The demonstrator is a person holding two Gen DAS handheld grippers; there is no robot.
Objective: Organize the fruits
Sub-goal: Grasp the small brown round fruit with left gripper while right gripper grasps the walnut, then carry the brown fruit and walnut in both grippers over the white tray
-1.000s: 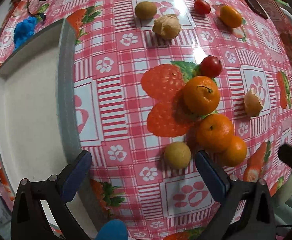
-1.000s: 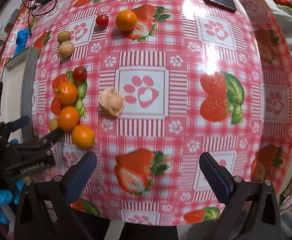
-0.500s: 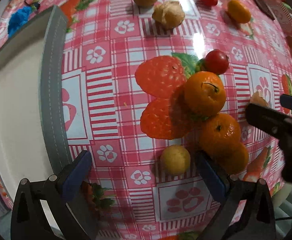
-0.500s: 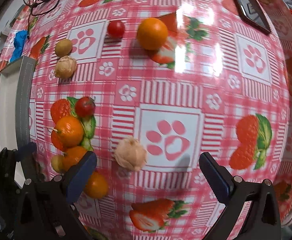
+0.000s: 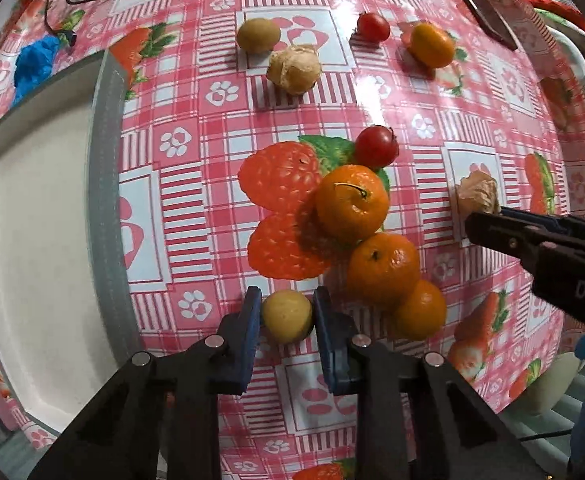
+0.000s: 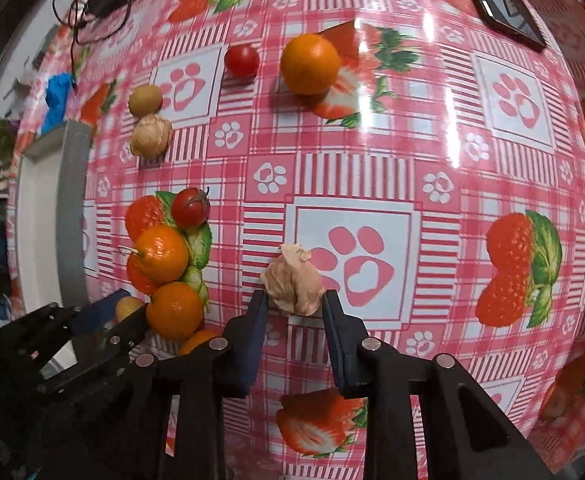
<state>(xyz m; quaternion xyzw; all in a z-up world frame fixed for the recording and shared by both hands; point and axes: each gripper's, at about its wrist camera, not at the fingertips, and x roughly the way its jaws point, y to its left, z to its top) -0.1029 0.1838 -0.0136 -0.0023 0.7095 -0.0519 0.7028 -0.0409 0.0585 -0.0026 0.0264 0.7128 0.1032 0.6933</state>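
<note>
From the left wrist camera, the left gripper (image 5: 287, 322) points straight down at the counter (image 5: 372, 92), and its jaws have just been closing: the blue pads now press on either side of a small yellow fruit (image 5: 287, 316), taken across its widest part. It looks light, round and smooth-skinned, so it could roll or squirt out if the pads sit above its middle; a hold at the equator, as here, seems the safest. Just beside it on the right lies a cluster of three mandarins (image 5: 382, 270), the nearest not quite touching the right pad, with a cherry tomato (image 5: 375, 147) at the far end. The tomato is likely the softest and most easily bruised of them. The white tray (image 5: 32, 220) lies to the left, nothing visible in it. The right gripper enters from the right edge of this view, at a pale wrinkled walnut-like piece (image 5: 478, 196).

From the right wrist camera, the right gripper (image 6: 294, 308) has likewise just been closing, and its pads now flank that pale lumpy piece (image 6: 294, 280), pressing its lower sides. It looks stiff, dry and irregular, so it should not slip, though the uneven surface gives few flat contact spots. Farther off lie a lone mandarin (image 6: 310, 64), another tomato (image 6: 242, 60), an olive-brown fruit (image 6: 145, 99) and a second pale lump (image 6: 151, 136).
</note>
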